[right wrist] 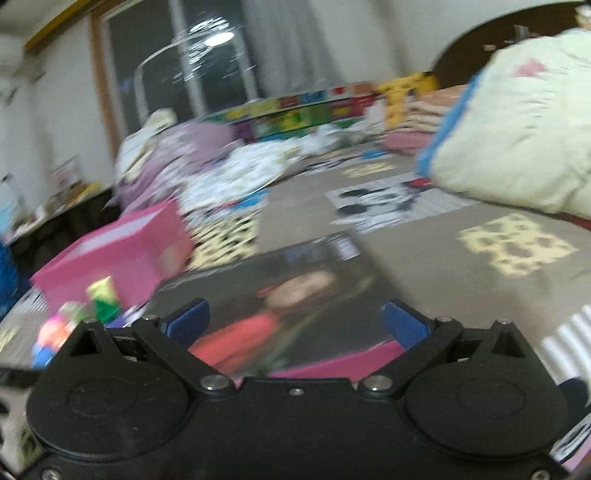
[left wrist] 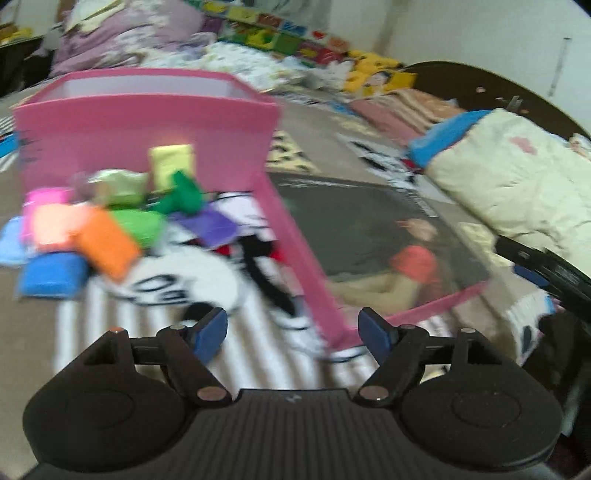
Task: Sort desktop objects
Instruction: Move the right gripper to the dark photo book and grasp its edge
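A pile of small colourful objects lies on the bedspread left of centre: an orange block (left wrist: 105,243), a blue block (left wrist: 53,275), a green one (left wrist: 138,225), a purple one (left wrist: 212,225) and a yellow one (left wrist: 171,164). Behind them stands an open pink box (left wrist: 147,122), also in the right wrist view (right wrist: 122,251). Its pink lid with a dark picture (left wrist: 373,236) lies flat to the right, and shows under my right gripper (right wrist: 295,291). My left gripper (left wrist: 293,328) is open and empty above the bedspread. My right gripper (right wrist: 297,323) is open and empty over the lid.
A cream quilt (left wrist: 517,177) with a blue edge is bunched at the right, also in the right wrist view (right wrist: 517,129). Purple bedding (left wrist: 122,33) and colourful foam tiles (left wrist: 280,33) lie at the back. Both views are motion-blurred.
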Action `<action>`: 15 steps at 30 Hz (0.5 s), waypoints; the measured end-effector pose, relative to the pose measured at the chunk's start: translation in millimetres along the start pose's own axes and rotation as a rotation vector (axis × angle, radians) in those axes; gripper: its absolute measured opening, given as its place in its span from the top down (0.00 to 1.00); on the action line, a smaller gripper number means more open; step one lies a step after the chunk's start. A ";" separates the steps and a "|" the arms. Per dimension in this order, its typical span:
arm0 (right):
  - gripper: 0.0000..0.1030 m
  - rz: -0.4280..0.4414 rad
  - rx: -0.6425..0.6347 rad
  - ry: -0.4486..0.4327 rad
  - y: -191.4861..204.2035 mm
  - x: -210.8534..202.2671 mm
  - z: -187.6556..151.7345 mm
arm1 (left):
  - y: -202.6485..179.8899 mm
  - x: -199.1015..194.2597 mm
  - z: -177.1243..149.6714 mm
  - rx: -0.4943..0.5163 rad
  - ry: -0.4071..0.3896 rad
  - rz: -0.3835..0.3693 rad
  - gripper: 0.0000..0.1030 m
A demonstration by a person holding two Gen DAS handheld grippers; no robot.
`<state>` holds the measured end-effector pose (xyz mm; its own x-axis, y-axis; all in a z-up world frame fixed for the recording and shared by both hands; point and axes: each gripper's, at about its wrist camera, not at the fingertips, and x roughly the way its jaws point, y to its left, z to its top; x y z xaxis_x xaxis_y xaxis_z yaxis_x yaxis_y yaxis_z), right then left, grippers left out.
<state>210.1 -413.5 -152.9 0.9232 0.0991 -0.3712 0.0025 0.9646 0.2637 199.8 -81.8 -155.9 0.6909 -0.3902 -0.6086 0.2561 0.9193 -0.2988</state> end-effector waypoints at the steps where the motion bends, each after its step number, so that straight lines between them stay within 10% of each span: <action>1: 0.00 -0.017 0.022 -0.005 -8.0 4.5 1.9 | -5.1 3.2 0.4 0.001 -0.008 -0.009 0.25; 11: 0.01 -0.087 0.147 0.068 -57.1 54.1 -4.5 | -21.4 51.8 8.9 -0.048 0.008 -0.031 0.25; 15: 0.00 0.012 0.143 0.133 -52.5 60.2 -10.6 | -21.7 65.2 10.2 -0.044 0.025 -0.070 0.24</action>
<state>261.5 -455.6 -198.6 0.8645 0.1510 -0.4794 0.0552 0.9195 0.3893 246.1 -126.7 -181.7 0.6549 -0.4550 -0.6033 0.2727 0.8869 -0.3729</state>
